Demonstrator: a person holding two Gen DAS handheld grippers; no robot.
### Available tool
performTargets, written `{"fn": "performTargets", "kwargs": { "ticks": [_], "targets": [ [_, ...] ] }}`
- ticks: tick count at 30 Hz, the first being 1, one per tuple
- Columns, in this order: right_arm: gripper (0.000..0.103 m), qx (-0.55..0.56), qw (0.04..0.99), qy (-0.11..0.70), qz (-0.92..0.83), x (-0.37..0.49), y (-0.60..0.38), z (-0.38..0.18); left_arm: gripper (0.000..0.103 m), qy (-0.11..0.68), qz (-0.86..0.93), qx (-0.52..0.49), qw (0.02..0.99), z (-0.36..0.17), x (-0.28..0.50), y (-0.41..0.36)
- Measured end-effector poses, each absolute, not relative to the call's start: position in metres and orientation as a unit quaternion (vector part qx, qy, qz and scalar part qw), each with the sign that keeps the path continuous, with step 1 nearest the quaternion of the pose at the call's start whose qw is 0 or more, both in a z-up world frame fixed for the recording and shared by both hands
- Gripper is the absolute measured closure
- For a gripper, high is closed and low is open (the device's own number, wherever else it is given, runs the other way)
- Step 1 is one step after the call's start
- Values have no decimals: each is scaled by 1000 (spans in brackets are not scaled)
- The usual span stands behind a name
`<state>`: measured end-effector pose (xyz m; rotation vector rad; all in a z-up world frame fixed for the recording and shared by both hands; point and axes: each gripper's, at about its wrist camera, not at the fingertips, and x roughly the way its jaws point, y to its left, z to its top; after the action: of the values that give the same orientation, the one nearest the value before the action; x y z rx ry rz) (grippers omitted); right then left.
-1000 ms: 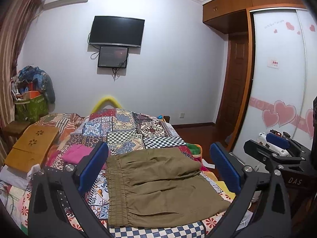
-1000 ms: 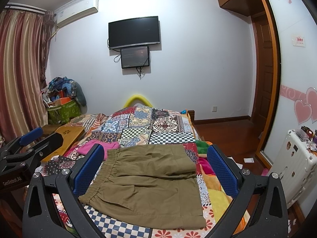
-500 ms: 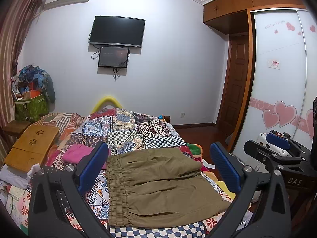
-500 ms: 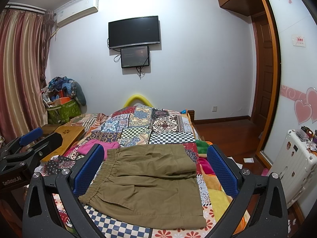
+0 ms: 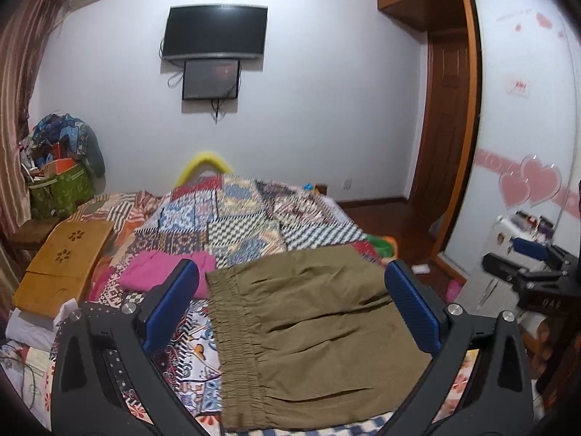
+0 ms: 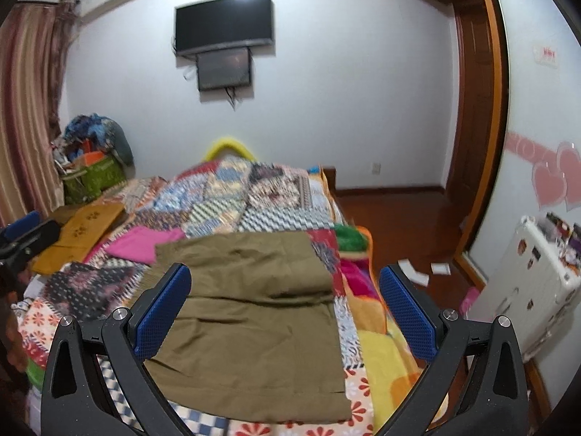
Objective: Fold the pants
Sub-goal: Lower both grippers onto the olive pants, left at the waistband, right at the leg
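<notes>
— Bedroom, then: white wall (image 5: 308, 109) at the back with a TV (image 5: 214, 31) and a smaller screen (image 5: 211, 79) under it, and a bed covered in a patchwork quilt (image 5: 247, 218). Where are the pants?

— Olive pants (image 5: 312, 334), folded into a squarish stack, lie flat on the near end of the quilt. From the left wrist view the elastic waistband runs down their left edge; from the right wrist view the pants (image 6: 250, 323) show a hem at the near edge.

— And the grippers?

— Left gripper (image 5: 290, 312) has its blue pads spread wide, nothing between them. The pants lie ahead of it and lower, seen in the gap, with the waistband close to the left pad in the picture. Whether it touches the cloth, I cannot tell.

— The right one?

— Right gripper (image 6: 285, 314) is likewise wide apart and empty, with the pants seen between its pads, more toward the left pad.

— Anything beside the pants?

— A pink garment (image 5: 163, 269) just past the waistband corner, and a wooden tray (image 5: 65, 261) farther left. A white suitcase (image 6: 526, 283) stands off the bed to the right.
</notes>
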<state>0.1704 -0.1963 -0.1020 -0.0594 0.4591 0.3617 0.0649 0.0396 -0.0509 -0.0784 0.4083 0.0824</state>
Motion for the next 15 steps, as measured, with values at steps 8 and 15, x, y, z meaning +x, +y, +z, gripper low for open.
{"fn": "performTargets", "kwargs": {
  "ticks": [8, 15],
  "targets": [
    [0, -43, 947, 286, 143, 224, -215, -137, 7, 272, 67, -52, 959, -99, 125, 85],
    [6, -80, 933, 323, 140, 263, -212, -161, 23, 336, 74, -54, 937, -146, 184, 123]
  ]
}}
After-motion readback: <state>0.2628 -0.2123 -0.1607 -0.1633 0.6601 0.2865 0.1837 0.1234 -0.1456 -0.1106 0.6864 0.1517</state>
